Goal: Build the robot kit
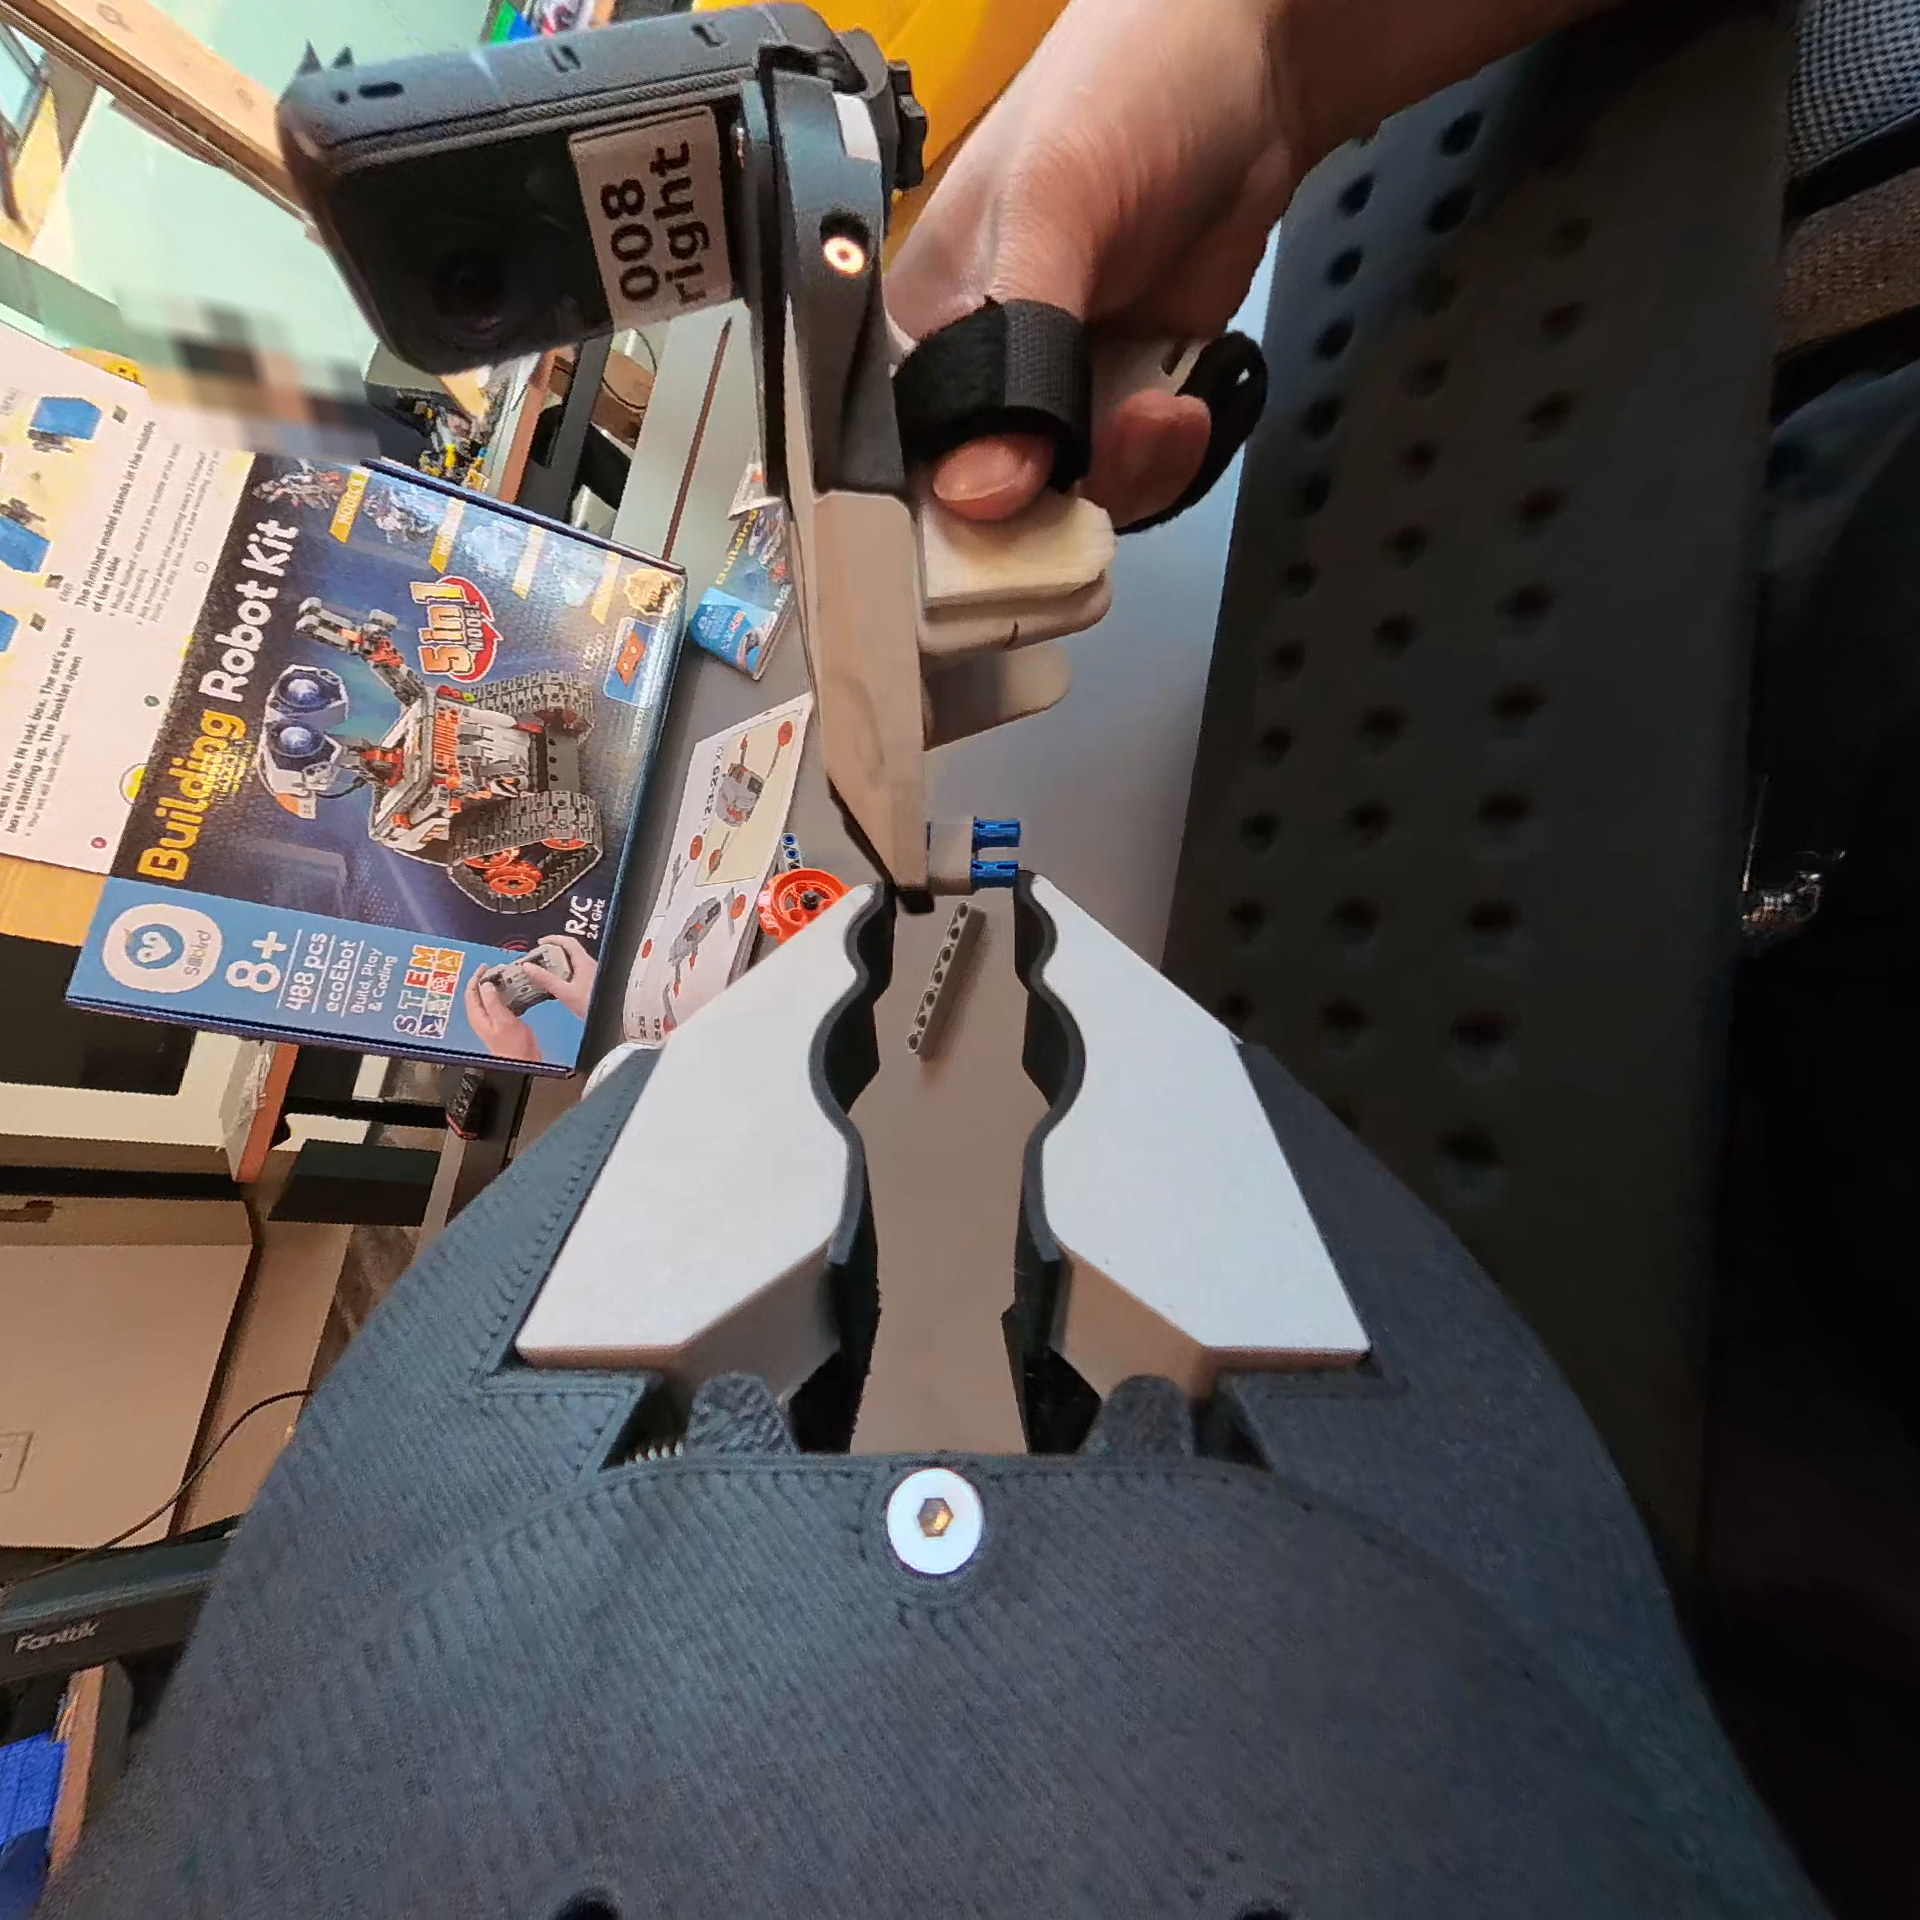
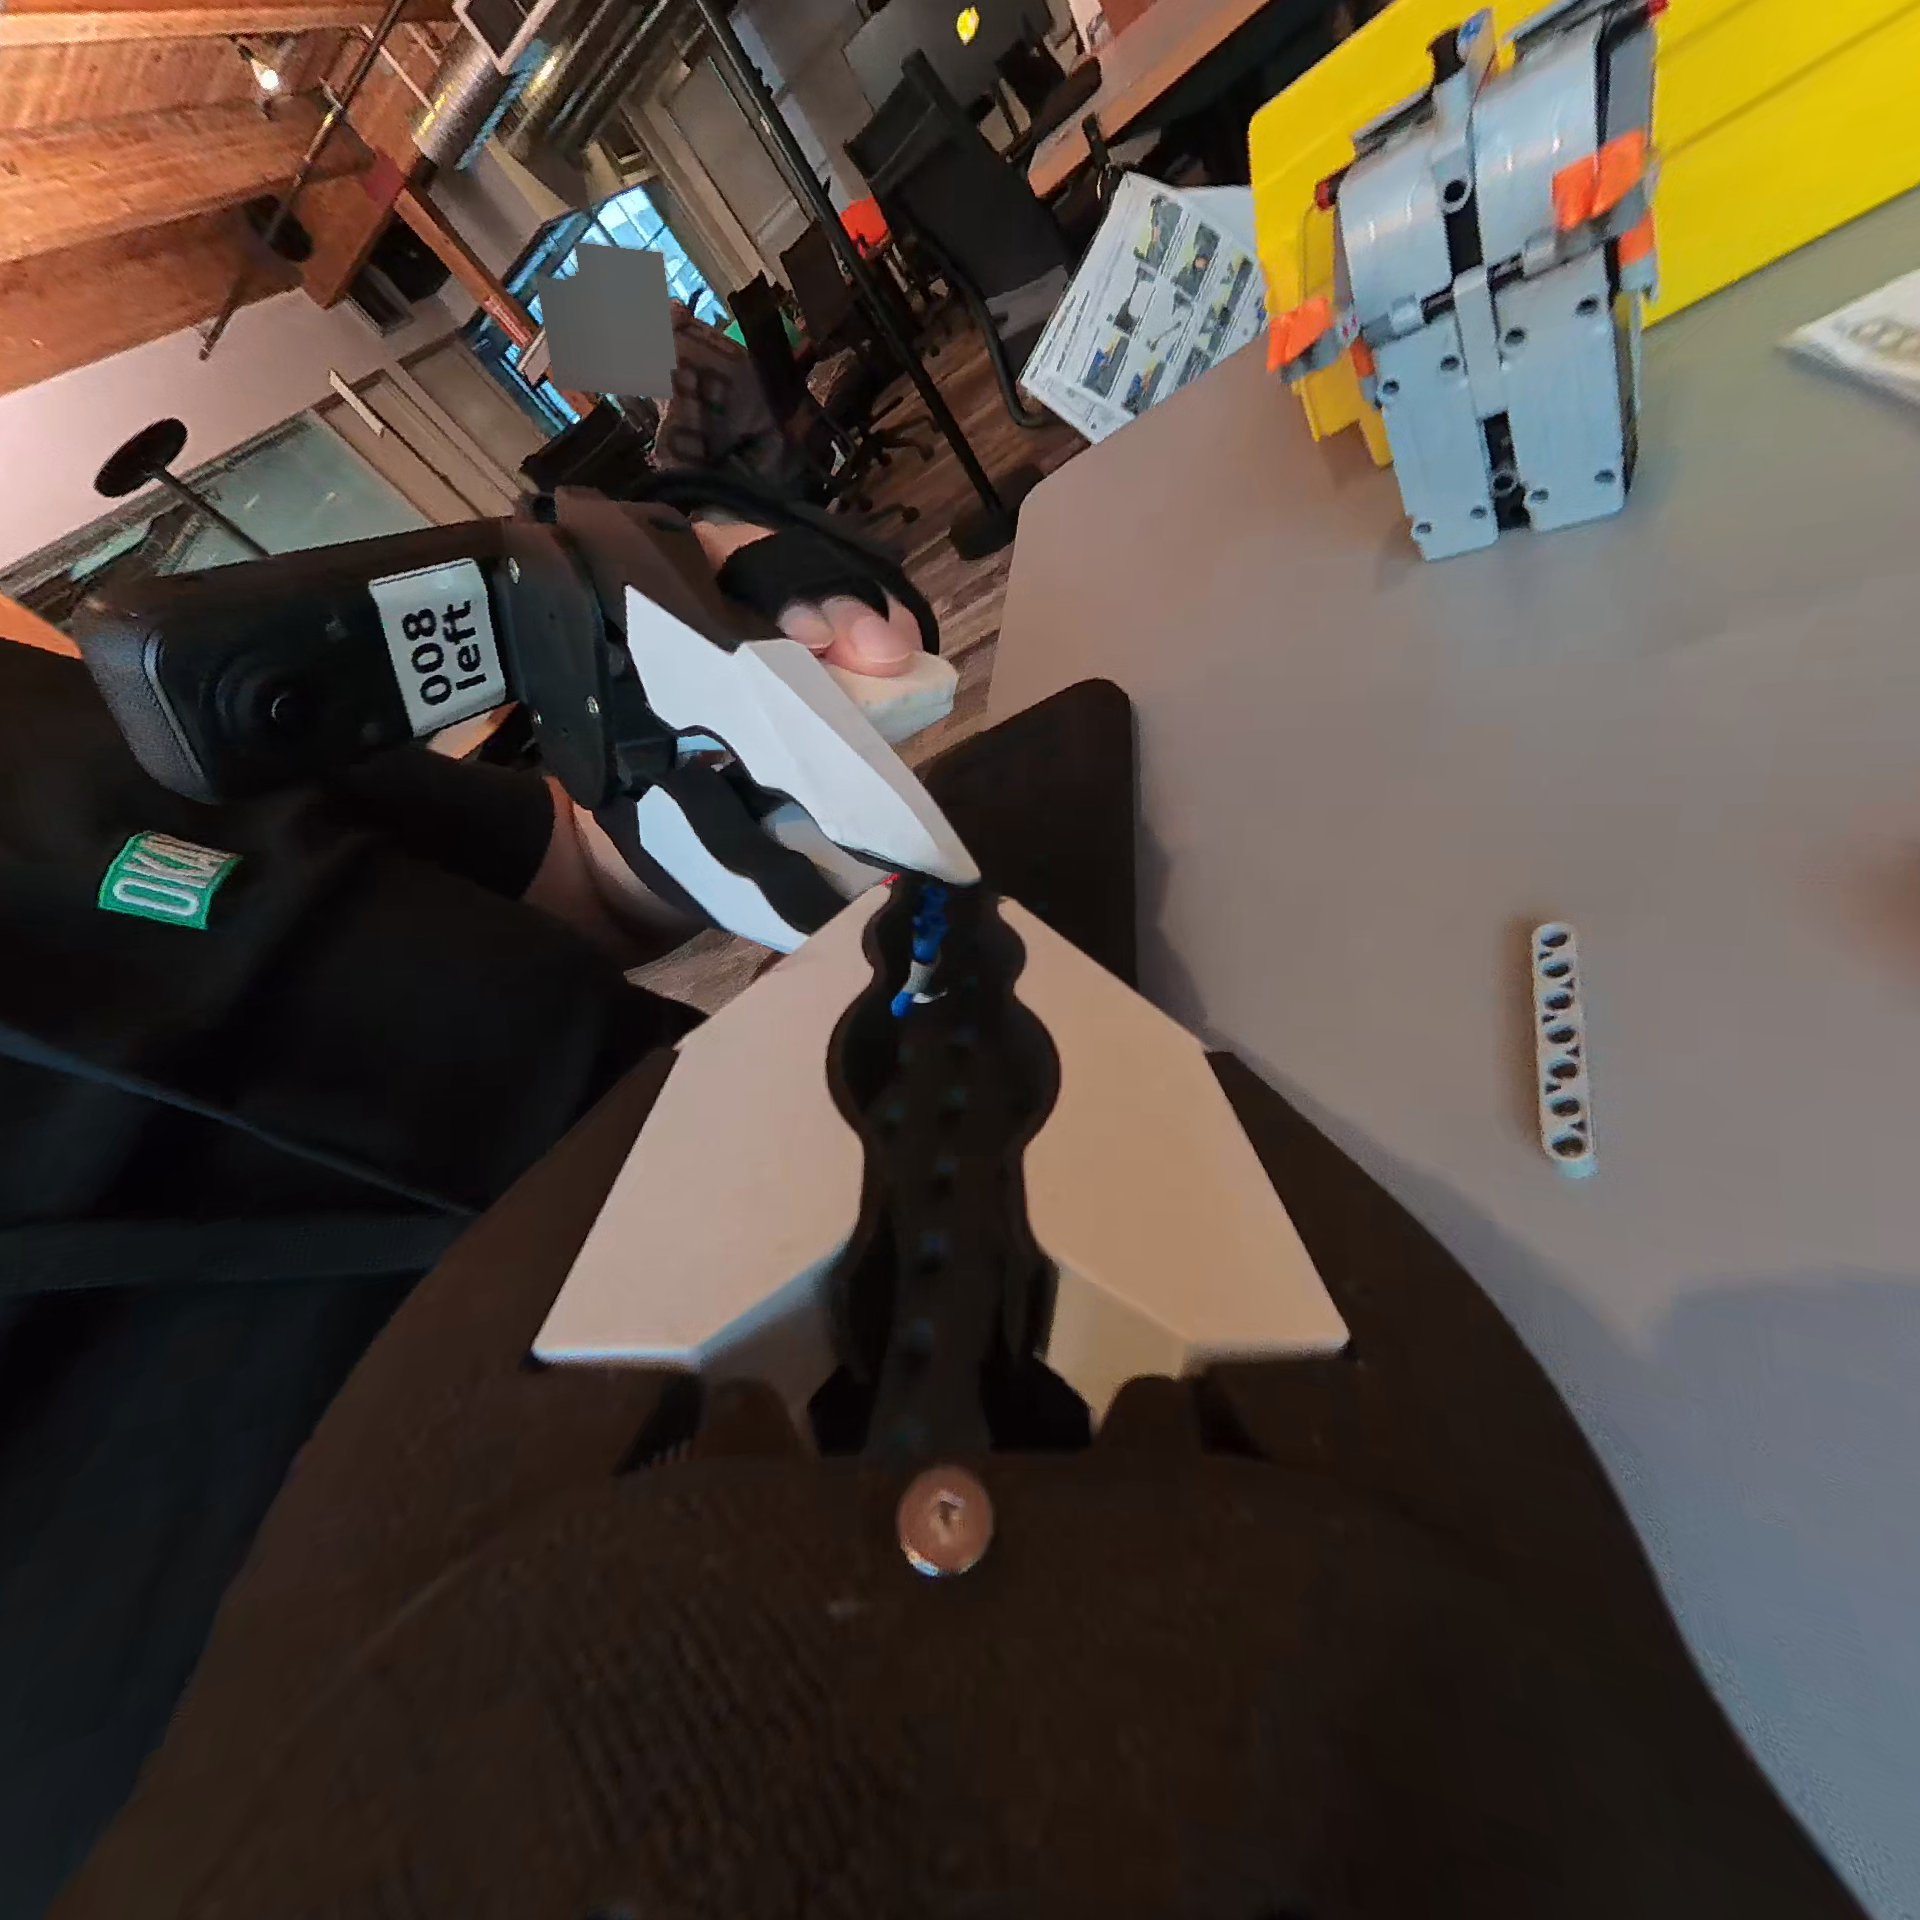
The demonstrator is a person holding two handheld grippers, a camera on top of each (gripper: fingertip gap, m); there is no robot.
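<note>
Small grey piece with blue pins (image 1: 971, 854) at frame centre, pinched in right hand-held gripper (image 1: 914, 894). Left hand-held gripper (image 1: 954, 894) narrowly parted just beside. Grey holed beam (image 2: 1562, 1049) flat on table (image 2: 1403, 727).

The left gripper (image 1: 954, 894) has its two white fingers set apart with a clear gap between the tips. The right gripper (image 2: 935, 914) has its fingers drawn close, nipping a small grey piece with blue pins (image 1: 977, 852) at the tips. The two grippers meet nearly tip to tip, at a steep angle to one another. The right hand (image 1: 1091, 260) wraps its handle, a finger through a black strap. The left hand (image 2: 831, 613) shows a strapped fingertip on its trigger.
</note>
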